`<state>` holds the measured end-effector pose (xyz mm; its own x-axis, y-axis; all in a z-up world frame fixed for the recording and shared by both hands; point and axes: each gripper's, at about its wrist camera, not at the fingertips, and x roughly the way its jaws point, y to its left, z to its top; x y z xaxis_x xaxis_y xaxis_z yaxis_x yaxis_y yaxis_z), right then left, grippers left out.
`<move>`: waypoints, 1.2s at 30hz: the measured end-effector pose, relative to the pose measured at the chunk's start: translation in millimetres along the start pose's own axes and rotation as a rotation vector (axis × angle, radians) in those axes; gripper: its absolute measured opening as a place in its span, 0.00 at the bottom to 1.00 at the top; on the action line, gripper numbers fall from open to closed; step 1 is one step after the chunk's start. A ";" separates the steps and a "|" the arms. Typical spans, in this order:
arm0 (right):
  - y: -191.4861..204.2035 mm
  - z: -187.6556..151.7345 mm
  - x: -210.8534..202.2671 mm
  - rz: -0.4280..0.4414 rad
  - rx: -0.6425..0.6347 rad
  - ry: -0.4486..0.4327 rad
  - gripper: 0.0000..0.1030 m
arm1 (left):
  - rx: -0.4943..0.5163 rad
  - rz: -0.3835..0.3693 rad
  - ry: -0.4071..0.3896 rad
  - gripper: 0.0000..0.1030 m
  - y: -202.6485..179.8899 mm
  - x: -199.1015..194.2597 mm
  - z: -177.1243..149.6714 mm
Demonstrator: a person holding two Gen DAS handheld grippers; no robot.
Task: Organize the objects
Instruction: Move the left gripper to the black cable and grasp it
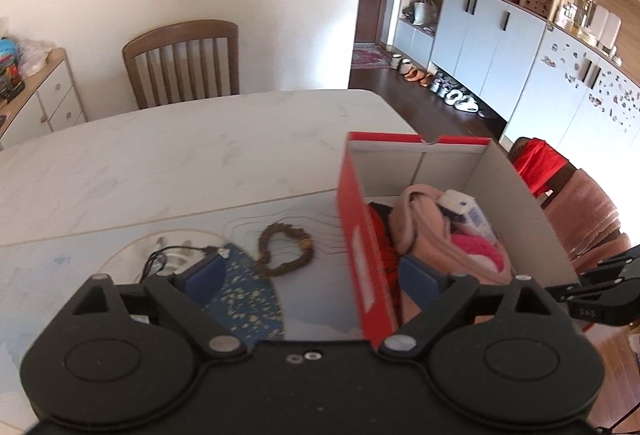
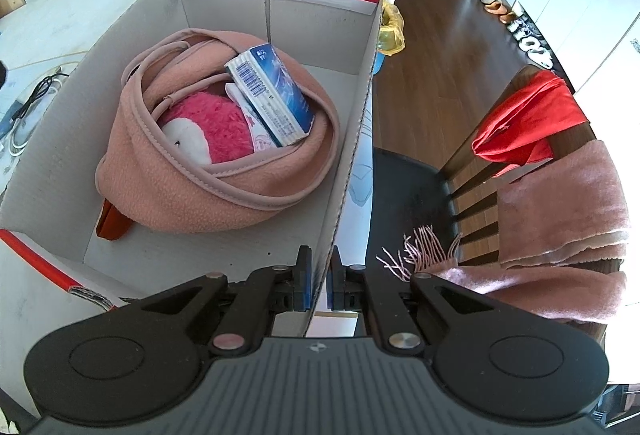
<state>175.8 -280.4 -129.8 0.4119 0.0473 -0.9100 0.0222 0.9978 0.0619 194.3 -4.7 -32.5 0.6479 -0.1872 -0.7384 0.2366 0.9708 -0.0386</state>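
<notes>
Pinching the shoebox (image 2: 360,139) wall, the right tongs (image 2: 319,275) steady it; the left tongs (image 1: 316,277) hang spread, straddling its red side, near the beads (image 1: 286,249) on the tabletop (image 1: 160,163).

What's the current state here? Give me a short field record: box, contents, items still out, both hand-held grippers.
box: red shoe box, open, on the table
contents: pink fleece bag holding a pink plush and a blue carton
still out: bead bracelet, black cable, left of the box
left hand-held gripper: open, straddling the box's left wall
right hand-held gripper: shut on the box's right wall
</notes>
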 end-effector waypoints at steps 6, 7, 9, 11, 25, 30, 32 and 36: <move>2.3 0.1 -2.1 -0.003 0.011 0.011 0.06 | -0.008 0.019 0.013 0.94 30.7 1.2 -11.3; 3.3 -0.1 -2.4 -0.004 0.010 0.013 0.06 | -0.014 0.021 0.015 0.94 37.1 2.1 -13.3; 5.7 -0.6 -3.0 -0.009 0.007 0.017 0.06 | -0.036 0.034 0.024 0.94 51.4 4.2 -17.3; 7.9 -0.7 -3.6 -0.014 0.004 0.022 0.06 | -0.057 0.048 0.035 0.94 66.0 7.1 -21.5; 13.4 -1.3 -3.4 -0.038 0.006 0.051 0.06 | -0.151 0.168 0.073 0.91 140.5 50.9 -34.4; 14.9 -1.3 -1.4 -0.045 0.010 0.071 0.06 | -0.138 0.163 0.092 0.77 152.2 78.3 -38.2; 16.3 -1.7 -0.4 -0.049 0.011 0.077 0.06 | -0.138 0.155 0.094 0.75 155.6 85.9 -39.3; 17.2 -2.6 0.9 -0.054 0.017 0.087 0.06 | -0.113 0.147 0.110 0.68 158.7 99.2 -40.6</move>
<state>174.1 -263.1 -130.7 0.3288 -0.0016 -0.9444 0.0576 0.9982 0.0184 266.7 136.9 -139.3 0.5852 -0.0313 -0.8103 0.0591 0.9982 0.0041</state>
